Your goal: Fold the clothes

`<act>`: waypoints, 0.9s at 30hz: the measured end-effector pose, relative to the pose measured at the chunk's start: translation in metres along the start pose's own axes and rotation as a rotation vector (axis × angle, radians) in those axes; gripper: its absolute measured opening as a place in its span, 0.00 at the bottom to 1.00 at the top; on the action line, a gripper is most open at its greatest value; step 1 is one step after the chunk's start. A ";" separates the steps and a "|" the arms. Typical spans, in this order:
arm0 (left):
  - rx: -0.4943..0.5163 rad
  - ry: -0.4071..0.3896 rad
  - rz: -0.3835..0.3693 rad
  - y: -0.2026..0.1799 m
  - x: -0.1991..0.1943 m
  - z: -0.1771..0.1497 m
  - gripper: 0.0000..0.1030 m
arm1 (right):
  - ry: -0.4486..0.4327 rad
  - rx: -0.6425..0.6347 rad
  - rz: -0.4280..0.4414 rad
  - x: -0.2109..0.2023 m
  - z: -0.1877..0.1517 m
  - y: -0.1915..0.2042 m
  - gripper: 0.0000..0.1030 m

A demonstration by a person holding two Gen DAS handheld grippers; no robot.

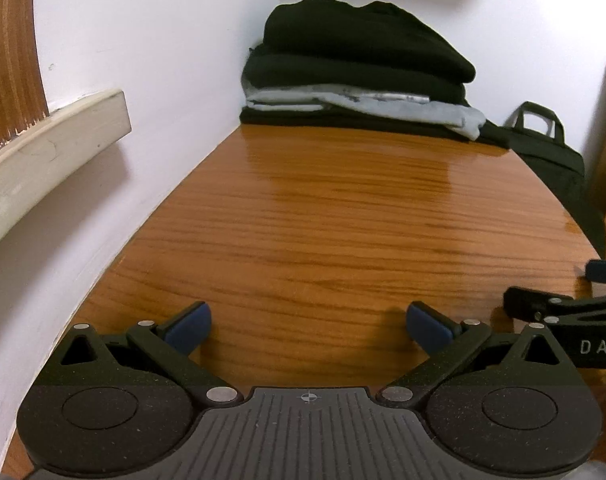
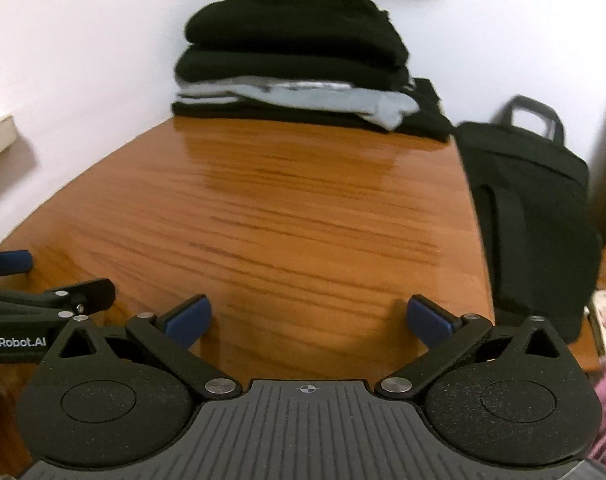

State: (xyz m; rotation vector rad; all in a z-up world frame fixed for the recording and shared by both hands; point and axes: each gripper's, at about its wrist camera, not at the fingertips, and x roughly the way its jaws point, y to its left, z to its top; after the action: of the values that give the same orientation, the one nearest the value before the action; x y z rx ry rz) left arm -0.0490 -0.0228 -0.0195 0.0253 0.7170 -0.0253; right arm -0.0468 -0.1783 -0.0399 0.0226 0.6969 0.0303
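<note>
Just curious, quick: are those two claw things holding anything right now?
Left gripper: open, holding nothing, over the glossy wooden table.
Right gripper: open, holding nothing.

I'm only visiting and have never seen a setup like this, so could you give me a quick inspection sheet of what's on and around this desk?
Surface: glossy wooden table, bare in the middle.
Job's things: pile of folded clothes at the far end, black pieces with a grey one between.
Clutter: nothing seen on the table.
Grippers: left gripper and right gripper side by side at the near edge, jaws wide apart, holding nothing.
Cables: nothing seen.
Surroundings: white wall; black bag off the table's right side.
</note>
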 end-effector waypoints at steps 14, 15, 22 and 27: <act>-0.003 -0.001 -0.001 0.001 0.000 0.000 1.00 | -0.019 0.013 -0.024 -0.002 -0.005 0.002 1.00; -0.002 -0.001 -0.001 0.001 0.000 0.000 1.00 | -0.019 0.013 -0.024 -0.002 -0.005 0.002 1.00; 0.002 -0.001 0.000 0.002 -0.002 -0.001 1.00 | -0.019 0.011 -0.023 -0.002 -0.005 0.002 1.00; 0.003 -0.002 0.000 0.002 -0.002 -0.001 1.00 | -0.021 0.010 -0.023 -0.002 -0.006 0.002 1.00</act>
State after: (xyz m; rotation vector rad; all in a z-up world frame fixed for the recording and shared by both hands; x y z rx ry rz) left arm -0.0512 -0.0209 -0.0188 0.0278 0.7152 -0.0267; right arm -0.0521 -0.1763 -0.0426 0.0240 0.6762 0.0045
